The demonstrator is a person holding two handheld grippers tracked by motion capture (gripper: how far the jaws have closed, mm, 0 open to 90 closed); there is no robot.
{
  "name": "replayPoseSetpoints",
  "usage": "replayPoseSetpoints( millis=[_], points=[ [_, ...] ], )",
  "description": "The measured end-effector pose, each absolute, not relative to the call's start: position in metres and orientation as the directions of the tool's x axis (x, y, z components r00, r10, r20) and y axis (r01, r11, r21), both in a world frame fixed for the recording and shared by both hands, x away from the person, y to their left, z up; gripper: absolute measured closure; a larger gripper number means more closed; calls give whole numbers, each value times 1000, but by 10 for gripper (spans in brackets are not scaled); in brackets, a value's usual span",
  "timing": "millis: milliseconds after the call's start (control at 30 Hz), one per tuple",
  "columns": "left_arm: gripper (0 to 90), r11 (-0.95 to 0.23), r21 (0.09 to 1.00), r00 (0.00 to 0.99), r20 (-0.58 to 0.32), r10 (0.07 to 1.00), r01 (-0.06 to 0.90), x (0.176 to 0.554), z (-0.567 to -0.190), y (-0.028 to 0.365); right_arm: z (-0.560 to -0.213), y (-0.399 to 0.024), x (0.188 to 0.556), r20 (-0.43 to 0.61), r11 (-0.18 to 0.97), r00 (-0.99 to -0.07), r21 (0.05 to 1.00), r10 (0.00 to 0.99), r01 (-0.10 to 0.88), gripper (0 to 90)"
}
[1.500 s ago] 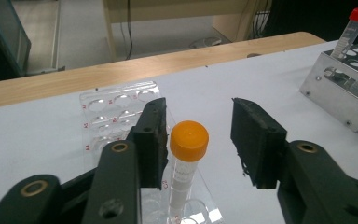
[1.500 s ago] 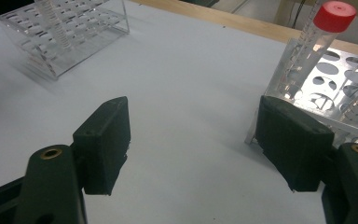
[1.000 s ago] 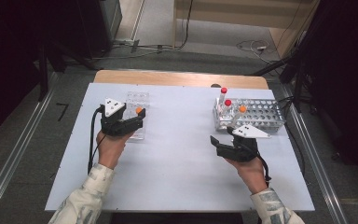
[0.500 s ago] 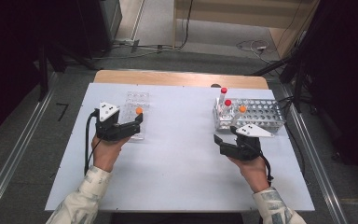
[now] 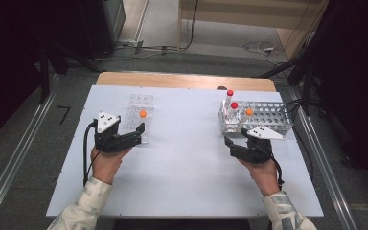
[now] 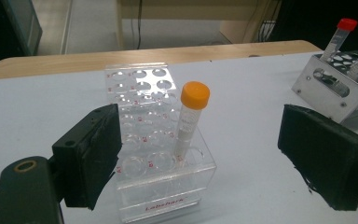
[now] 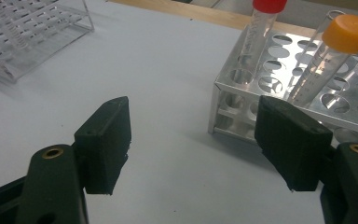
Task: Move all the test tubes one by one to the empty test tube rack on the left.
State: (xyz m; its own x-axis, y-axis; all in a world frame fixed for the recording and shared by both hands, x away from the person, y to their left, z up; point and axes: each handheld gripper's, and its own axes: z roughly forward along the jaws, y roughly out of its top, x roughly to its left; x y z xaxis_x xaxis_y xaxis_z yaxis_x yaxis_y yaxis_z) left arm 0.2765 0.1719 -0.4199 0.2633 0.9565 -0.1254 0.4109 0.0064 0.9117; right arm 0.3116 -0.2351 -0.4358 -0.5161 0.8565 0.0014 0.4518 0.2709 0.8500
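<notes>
An orange-capped tube [image 6: 189, 122] stands upright in a front hole of the clear plastic rack [image 6: 163, 186], seen from above at the tube [image 5: 143, 114] and rack [image 5: 139, 108]. My left gripper [image 6: 200, 140] is open, its jaws have just been opening, and the tube stands beyond them, untouched. In the high view the left gripper [image 5: 138, 133] sits just at the rack's near end. My right gripper [image 7: 196, 135] is open and empty in front of the metal rack [image 7: 242, 88], which holds a red-capped tube [image 7: 260, 28] and an orange-capped tube [image 7: 328, 56]. The right gripper [image 5: 235, 138] rests near that rack [image 5: 273, 111].
A second red-capped tube [image 5: 229, 96] stands in the metal rack's far left corner. The white table [image 5: 187, 163] has a wooden strip [image 5: 182, 80] along its far edge. Cables trail from both grippers toward the person's sleeves.
The left gripper has drawn back toward the person, away from the orange-capped tube, which stays in the clear rack. The right gripper has barely shifted.
</notes>
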Motion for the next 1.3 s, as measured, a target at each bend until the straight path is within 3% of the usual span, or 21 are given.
replayPoseSetpoints(
  millis=[767, 1300],
  points=[
    [138, -31, 896, 264, -97, 960, 443, 247, -441, 178, -438, -252, 336, -9, 218, -406, 855, 914, 471, 304],
    [142, -31, 901, 265, -94, 960, 432, 248, -444, 176, -443, -262, 368, 2, 176, -349, 860, 937, 479, 483]
  ],
)
